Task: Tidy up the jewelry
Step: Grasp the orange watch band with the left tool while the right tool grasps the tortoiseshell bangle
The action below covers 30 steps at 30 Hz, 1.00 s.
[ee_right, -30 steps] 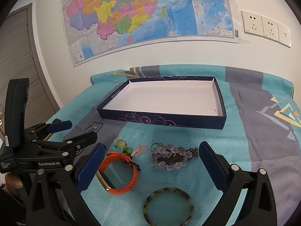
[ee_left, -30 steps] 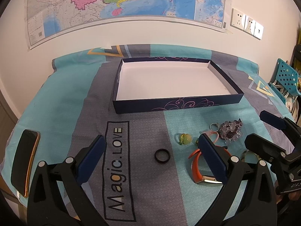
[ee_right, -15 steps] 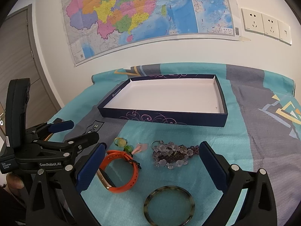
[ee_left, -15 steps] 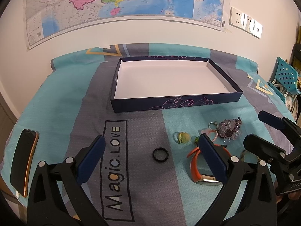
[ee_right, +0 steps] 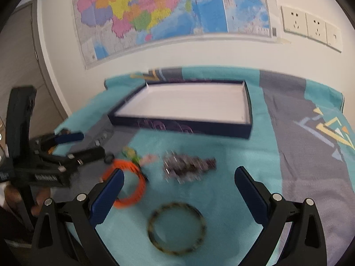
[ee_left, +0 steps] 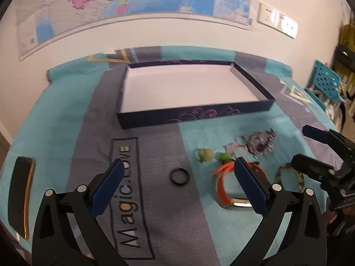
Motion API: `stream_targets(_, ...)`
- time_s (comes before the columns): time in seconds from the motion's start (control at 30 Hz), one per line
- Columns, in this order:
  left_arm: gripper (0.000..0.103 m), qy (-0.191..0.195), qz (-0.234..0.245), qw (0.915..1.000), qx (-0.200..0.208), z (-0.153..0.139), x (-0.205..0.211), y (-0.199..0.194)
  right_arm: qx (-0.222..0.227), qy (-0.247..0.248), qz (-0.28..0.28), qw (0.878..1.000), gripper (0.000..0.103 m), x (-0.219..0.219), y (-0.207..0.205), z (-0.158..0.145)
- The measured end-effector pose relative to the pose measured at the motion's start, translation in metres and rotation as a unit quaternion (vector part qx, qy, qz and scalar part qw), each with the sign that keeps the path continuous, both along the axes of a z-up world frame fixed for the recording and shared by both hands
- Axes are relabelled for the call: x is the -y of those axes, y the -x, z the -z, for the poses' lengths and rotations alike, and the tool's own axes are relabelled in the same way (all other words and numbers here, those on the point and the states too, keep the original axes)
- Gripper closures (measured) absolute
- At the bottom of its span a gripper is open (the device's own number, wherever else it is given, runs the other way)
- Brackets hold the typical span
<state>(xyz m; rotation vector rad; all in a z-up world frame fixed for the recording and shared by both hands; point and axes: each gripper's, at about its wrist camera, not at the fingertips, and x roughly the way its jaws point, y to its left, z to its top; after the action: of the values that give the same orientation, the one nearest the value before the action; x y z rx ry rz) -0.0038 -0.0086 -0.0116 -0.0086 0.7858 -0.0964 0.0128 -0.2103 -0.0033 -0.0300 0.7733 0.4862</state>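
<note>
A shallow dark-blue box (ee_left: 195, 115) with a white inside lies on the cloth; it also shows in the right wrist view (ee_right: 182, 126). In front of it lie a black ring (ee_left: 179, 176), a green bead ring (ee_left: 206, 154), an orange watch band (ee_left: 221, 186), a crystal bead bracelet (ee_left: 261, 143) and a mottled bangle (ee_right: 176, 228). My left gripper (ee_left: 177, 184) is open and empty, with the black ring between its fingers' line. My right gripper (ee_right: 179, 190) is open and empty above the bangle, with the bead bracelet (ee_right: 188, 166) and the orange band (ee_right: 131, 184) ahead.
A dark phone (ee_left: 21, 195) lies at the cloth's left edge. A map and wall sockets (ee_right: 310, 26) hang behind the table. A teal perforated rack (ee_left: 326, 82) stands at the right. The cloth (ee_left: 55, 122) covers the whole table.
Both grippers have pulled back and risen a little, so the box and jewelry sit farther off in the views. Both stay open. The jewelry has not moved.
</note>
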Motion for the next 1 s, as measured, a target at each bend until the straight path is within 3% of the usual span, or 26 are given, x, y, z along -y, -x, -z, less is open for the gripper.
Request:
stream_targets(0.17,0.010,-0.022,0.044,0.9987,-0.009,0.009,0.014,0.004,-0.032,0.014,-0.011,0.999,0.023,0.013,0.007,0.014)
stream_targets(0.23,0.020,-0.020,0.064,0.9976,-0.018,0.013,0.020,0.003,-0.039,0.019,-0.015,0.999,0.026,0.015,0.011,0.018)
stream_targets(0.57,0.046,-0.019,0.117,0.9923,-0.035,0.020,0.036,-0.003,-0.055,0.031,-0.029,0.998,0.063,0.020,0.013,0.026)
stream_targets(0.67,0.058,-0.020,0.134,0.9898,-0.045,0.023,0.041,-0.006,-0.055,0.034,-0.032,0.997,0.071,0.019,0.013,0.027)
stream_targets(0.73,0.071,-0.017,0.141,0.9886,-0.052,0.024,0.042,-0.008,-0.055,0.038,-0.035,0.997,0.078,0.019,0.013,0.027)
stream_targets(0.8,0.077,-0.022,0.143,0.9879,-0.054,0.024,0.044,-0.010,-0.053,0.044,-0.038,0.997,0.086,0.017,0.014,0.027)
stream_targets(0.93,0.090,-0.030,0.149,0.9866,-0.060,0.025,0.048,-0.010,-0.052,0.048,-0.047,0.996,0.094,0.018,0.013,0.028)
stream_targets(1.0,0.091,-0.034,0.150,0.9861,-0.061,0.025,0.049,-0.009,-0.053,0.048,-0.049,0.996,0.097,0.018,0.012,0.028)
